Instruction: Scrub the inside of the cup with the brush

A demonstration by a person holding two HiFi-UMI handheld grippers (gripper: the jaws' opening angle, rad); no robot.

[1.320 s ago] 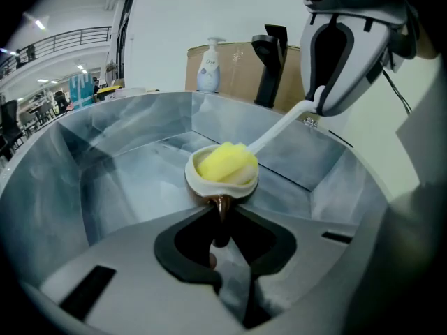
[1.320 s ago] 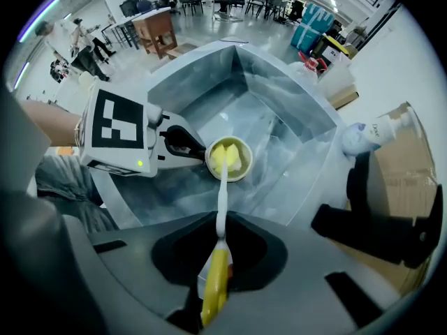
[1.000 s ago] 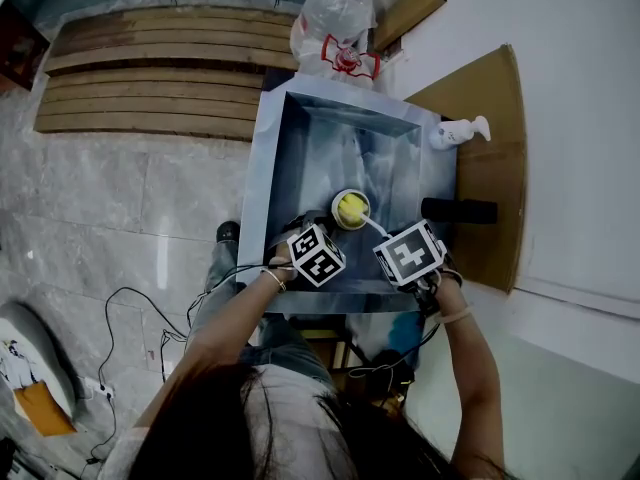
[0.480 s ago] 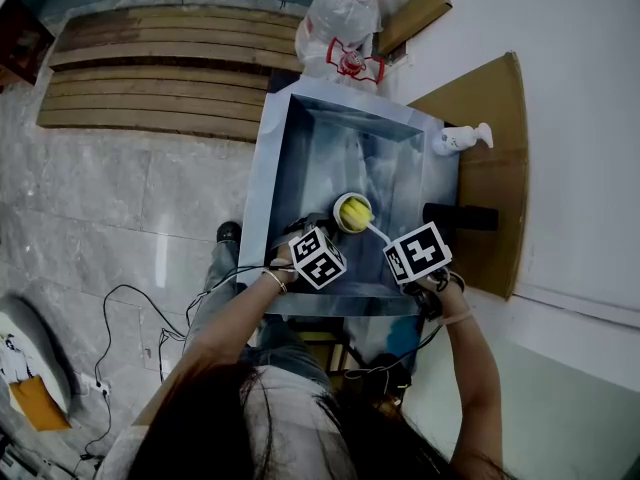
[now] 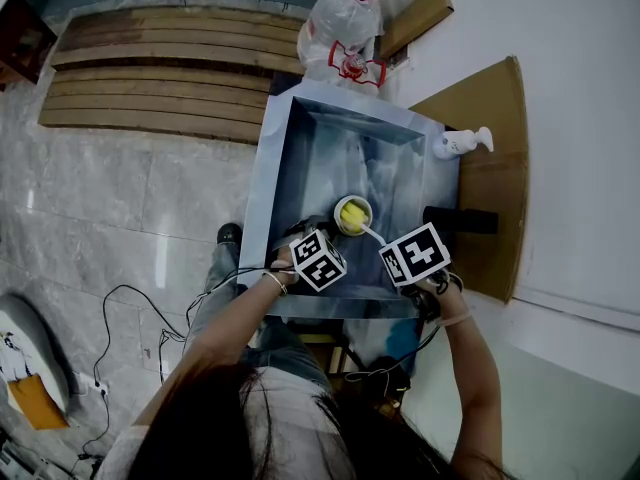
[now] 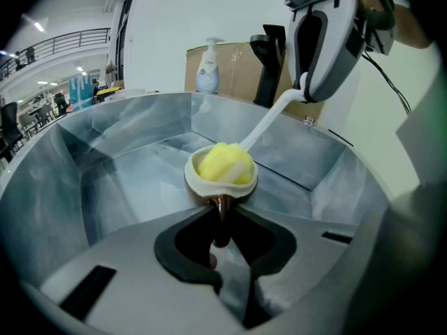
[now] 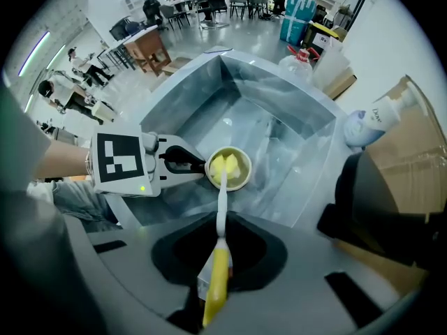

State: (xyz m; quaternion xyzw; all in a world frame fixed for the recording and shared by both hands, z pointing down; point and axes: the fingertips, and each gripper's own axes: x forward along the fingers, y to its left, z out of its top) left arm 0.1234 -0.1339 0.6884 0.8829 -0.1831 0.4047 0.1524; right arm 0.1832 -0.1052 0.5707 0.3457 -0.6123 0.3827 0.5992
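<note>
Head view: the cup (image 5: pixel 351 214) sits low in the metal sink (image 5: pixel 300 148), at its near side. The left gripper (image 5: pixel 328 244) meets it from the near left. The right gripper (image 5: pixel 412 256) points down and carries the brush (image 5: pixel 372 232), whose yellow head is inside the cup. I judge the scrubbing step is in hand. Plastic bags (image 5: pixel 340 13) lie beyond the sink, with cardboard (image 5: pixel 495 118) to its right.

Left gripper view: the fingers (image 6: pixel 199 239) are clamped on the cup's brown handle and the cup stands upright just ahead. The sponge head fills the mouth and the white stem runs up to the right gripper. A soap bottle (image 6: pixel 207 67) and a black fixture (image 6: pixel 269 61) stand on the far rim, well apart from the work.

Right gripper view: the fingers (image 7: pixel 255 253) are closed on the brush's yellow grip, and the stem leads straight into the cup.

Next move, as a judgement: twist and pump the head against the wall and bottom while the left holds firm. Nothing blocks the way. The sink wall is close, and a hard push could tip the cup on its handle.
</note>
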